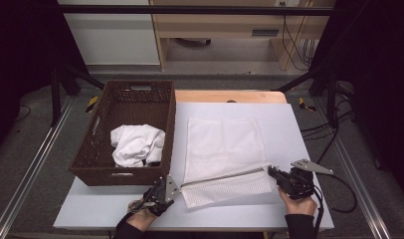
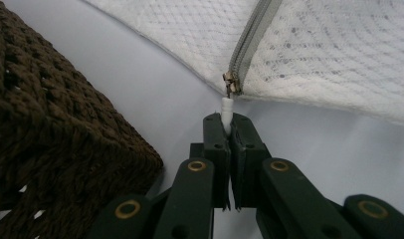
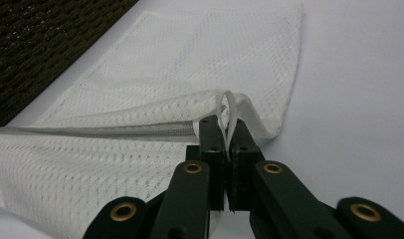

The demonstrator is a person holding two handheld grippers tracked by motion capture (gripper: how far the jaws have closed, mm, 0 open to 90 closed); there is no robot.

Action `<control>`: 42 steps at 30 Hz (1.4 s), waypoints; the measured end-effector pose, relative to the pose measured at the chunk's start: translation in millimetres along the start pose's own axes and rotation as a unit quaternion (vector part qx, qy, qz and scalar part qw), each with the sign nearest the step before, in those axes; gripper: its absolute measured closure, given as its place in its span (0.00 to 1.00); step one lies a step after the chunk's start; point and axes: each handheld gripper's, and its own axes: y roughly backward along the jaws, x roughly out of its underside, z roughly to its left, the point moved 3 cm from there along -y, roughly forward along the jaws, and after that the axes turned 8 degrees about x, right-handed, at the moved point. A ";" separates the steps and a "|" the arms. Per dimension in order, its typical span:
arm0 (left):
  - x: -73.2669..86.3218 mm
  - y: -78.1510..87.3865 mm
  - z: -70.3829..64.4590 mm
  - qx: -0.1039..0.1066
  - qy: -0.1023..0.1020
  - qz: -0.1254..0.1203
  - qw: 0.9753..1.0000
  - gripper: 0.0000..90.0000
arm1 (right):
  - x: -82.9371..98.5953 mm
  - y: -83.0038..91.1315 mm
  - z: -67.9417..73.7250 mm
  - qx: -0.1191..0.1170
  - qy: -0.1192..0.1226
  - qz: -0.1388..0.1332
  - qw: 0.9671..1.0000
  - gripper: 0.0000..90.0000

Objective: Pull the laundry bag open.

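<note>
One white mesh bag [image 1: 225, 154] lies flat on the table [image 1: 289, 124], stretched between the two grippers. One grey zipper [image 1: 225, 174] runs along its near edge from one set of jaws to the other. The left gripper [image 1: 166, 190] has its jaws pressed together on the white zipper pull [image 2: 226, 109], which sticks out just ahead of their tips. The right gripper [image 1: 272, 173] has its jaws pinched on a fold of mesh at the bag's opposite end, where a small white loop [image 3: 230, 112] stands up between the tips.

One brown woven basket [image 1: 125, 134] sits just to the left of the left jaws, its corner nearly touching that gripper. Inside it lies one crumpled white cloth [image 1: 137, 144].

The table is covered by a pale sheet, with a strip of bare wood showing at the far edge. Beyond it are a grey floor, dark frame rails, pale cabinets and loose black cables.
</note>
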 end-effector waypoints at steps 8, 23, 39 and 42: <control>-0.9 0.2 0.3 0.002 0.013 -0.009 1.000 0.95 | 5.0 -3.2 -2.6 -0.008 -0.009 0.006 1.000 0.97; -13.3 12.0 -24.2 0.051 0.102 -0.093 0.989 0.55 | 18.2 -8.6 -7.0 0.034 0.035 -0.001 0.999 0.44; -8.5 -7.1 -43.3 0.042 0.100 -0.059 0.992 0.73 | 10.5 -70.2 -11.0 0.054 0.045 0.061 0.996 0.59; -10.0 -7.1 -44.0 0.031 0.094 -0.052 0.994 0.86 | 11.5 -72.4 -8.2 0.062 0.057 0.061 0.995 0.66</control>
